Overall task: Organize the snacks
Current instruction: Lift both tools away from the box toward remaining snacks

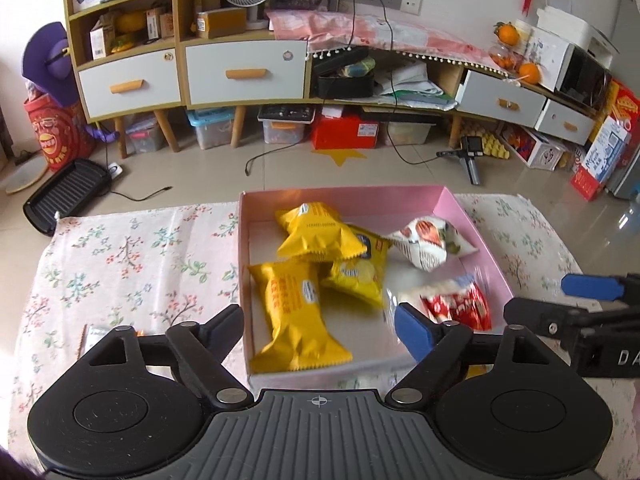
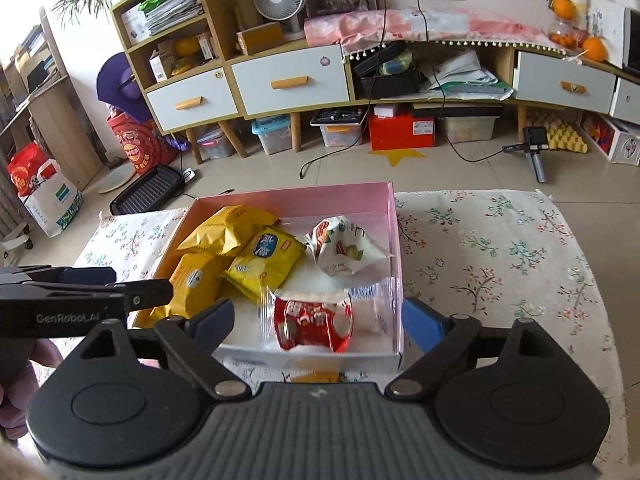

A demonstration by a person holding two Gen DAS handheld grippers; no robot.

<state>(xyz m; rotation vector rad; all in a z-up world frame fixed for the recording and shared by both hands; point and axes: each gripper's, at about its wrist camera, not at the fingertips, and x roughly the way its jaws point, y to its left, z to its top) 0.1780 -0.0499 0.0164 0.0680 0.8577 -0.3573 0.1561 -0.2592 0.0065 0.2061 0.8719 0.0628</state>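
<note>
A shallow pink cardboard box (image 1: 344, 200) sits in the middle of the left-wrist view on a floral cotton tablecloth (image 1: 140, 260), and the snacks lie loose inside it. Toward its left side are three crinkled yellow foil packets (image 1: 298, 320), two of them overlapping near the far wall. A white packet printed with red and green pictures (image 1: 428, 246) lies tilted near the box's right wall. At the lower right of the box rests a red-and-white snack in clear wrapping (image 1: 456, 304), a bit blurred. The left gripper (image 1: 320, 326) hangs over the near edge of the box with its jaws spread wide, gripping nothing; one yellow packet lies below, between the fingers but untouched. In the right-wrist view the right gripper (image 2: 318, 320) is likewise spread apart and released, the red-and-white snack lying in the box under the gap, free of the pads. Behind, in the upper part of both views, stands a wooden cabinet with white drawers (image 1: 244, 74).
</note>
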